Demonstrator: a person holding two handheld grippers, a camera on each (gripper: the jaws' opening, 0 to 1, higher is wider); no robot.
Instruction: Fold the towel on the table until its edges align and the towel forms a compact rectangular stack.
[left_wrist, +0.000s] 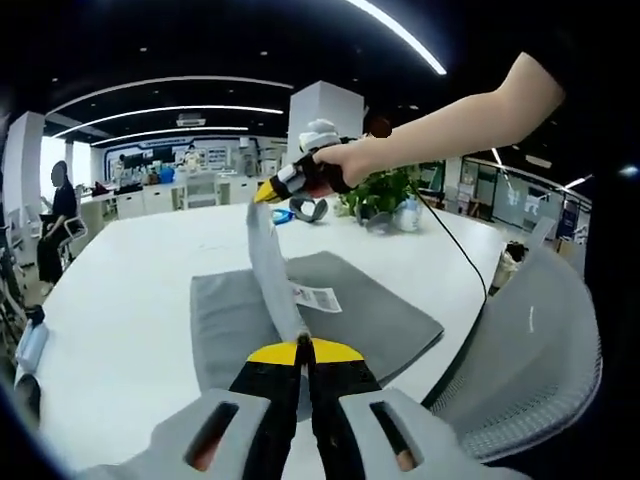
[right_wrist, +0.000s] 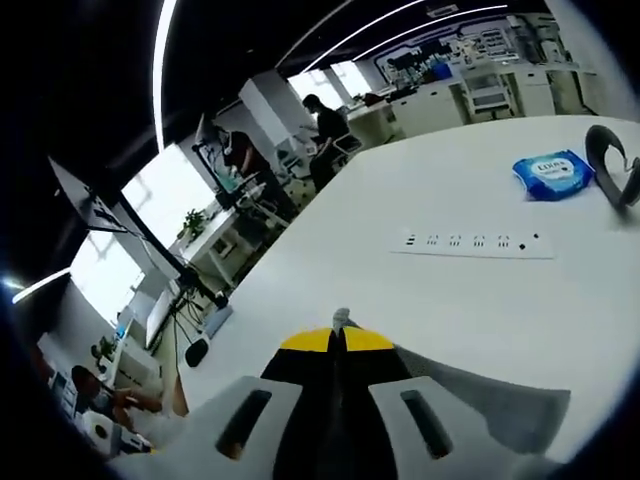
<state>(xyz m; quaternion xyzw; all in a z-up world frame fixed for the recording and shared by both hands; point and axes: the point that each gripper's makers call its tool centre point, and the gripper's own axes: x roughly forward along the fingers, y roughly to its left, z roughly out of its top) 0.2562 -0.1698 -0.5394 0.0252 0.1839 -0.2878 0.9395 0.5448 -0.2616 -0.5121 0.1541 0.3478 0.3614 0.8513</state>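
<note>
Grey towel (left_wrist: 330, 310) spread on the white table (left_wrist: 130, 300), one edge pulled up into a taut strip between both grippers. Left gripper (left_wrist: 301, 350) clenched on the near end of that strip, yellow tips pressed together. Right gripper (left_wrist: 268, 192) up above the far side, held in a hand (left_wrist: 345, 165), pinching the other end. In the right gripper view, right gripper (right_wrist: 340, 335) clamped tight with a bit of towel (right_wrist: 480, 400) poking out. Blue wipes pack (right_wrist: 553, 173) and power strip (right_wrist: 470, 241) further back, plant (left_wrist: 385, 190) beyond. White label (left_wrist: 317, 297) showing on the towel.
</note>
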